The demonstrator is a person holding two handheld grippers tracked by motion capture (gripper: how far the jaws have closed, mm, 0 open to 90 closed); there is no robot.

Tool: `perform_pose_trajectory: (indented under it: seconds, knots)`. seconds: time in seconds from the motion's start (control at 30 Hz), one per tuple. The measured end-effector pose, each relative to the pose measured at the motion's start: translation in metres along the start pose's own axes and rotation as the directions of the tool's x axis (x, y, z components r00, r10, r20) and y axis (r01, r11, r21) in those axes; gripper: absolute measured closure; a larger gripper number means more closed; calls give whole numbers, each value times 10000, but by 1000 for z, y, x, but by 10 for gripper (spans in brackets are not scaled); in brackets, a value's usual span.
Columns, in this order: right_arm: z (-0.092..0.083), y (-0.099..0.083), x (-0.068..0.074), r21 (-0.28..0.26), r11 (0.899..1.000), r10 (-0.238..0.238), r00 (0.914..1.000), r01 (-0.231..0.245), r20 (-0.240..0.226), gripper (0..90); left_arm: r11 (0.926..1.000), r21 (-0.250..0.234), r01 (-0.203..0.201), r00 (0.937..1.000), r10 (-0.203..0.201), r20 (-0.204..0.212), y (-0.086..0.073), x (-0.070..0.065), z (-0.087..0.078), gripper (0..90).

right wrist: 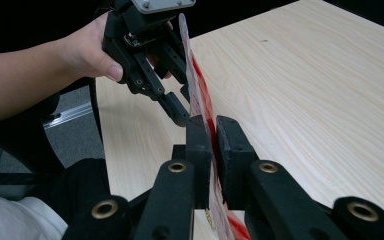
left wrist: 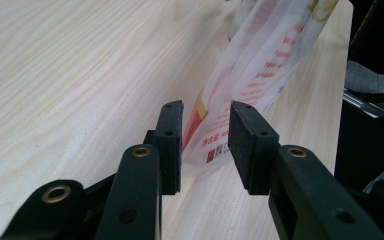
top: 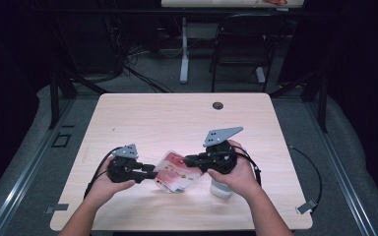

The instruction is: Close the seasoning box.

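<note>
- Red-and-white printed plastic forms the bag [top: 176,172] that sits between the 2 grippers, near the front middle of the pale wooden table [top: 177,118].
- In the high view the left gripper [top: 151,174] reaches the bag from its left edge, and the right gripper [top: 189,161] meets it from the right.
- From the left gripper view the bag [left wrist: 260,75] stands on edge, its lower corner lying in the gap between the 2 black jaws, which stand apart; the left-hand pad sits just beside the film, the right-hand pad is clear of it.
- Whether that nearer pad truly touches the bag, I cannot tell.
- From the right gripper view the jaws are drawn close together with the thin bag [right wrist: 200,95] running edge-on between them; the pads clamp the film.
- Farther off in that same view the left gripper [right wrist: 182,102] sits against the bag's far edge, carried by the person's left hand [right wrist: 87,52].
- A white bottle [top: 221,188] stands on the table under the person's right hand [top: 236,172], close to the bag's right side.
- Black cable [top: 311,167] trails off the right side of the table.
</note>
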State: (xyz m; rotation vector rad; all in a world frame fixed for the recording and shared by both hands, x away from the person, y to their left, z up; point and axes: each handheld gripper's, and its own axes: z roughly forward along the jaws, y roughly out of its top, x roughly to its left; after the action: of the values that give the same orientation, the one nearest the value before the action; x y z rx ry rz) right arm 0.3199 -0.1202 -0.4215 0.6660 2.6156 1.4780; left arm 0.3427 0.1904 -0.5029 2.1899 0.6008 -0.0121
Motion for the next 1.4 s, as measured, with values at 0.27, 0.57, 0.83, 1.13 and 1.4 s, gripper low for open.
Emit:
perform_pose_trajectory:
  seconds: [0.27,0.57,0.83,1.13,1.4]
  knots:
    - [5,3,2,0,10000,-71,10000,71,-37,839,9999,-120,-75,10000,75,-37,4,-4,-4,657]
    - [8,4,3,-33,10000,-30,9999,30,-118,833,9992,-172,-366,9992,363,-157,5,-7,-7,750]
    - [11,6,4,-21,10000,3,9999,-4,-137,819,9989,-142,-453,9986,448,-279,5,-7,-8,774]
    - [14,8,6,-18,10000,7,9997,-7,-231,792,9991,-129,-406,9988,402,-266,4,-6,-10,780]
    - [16,11,9,-175,9998,-11,9996,6,-270,761,9992,-181,-360,9993,358,-145,4,-6,-11,769]
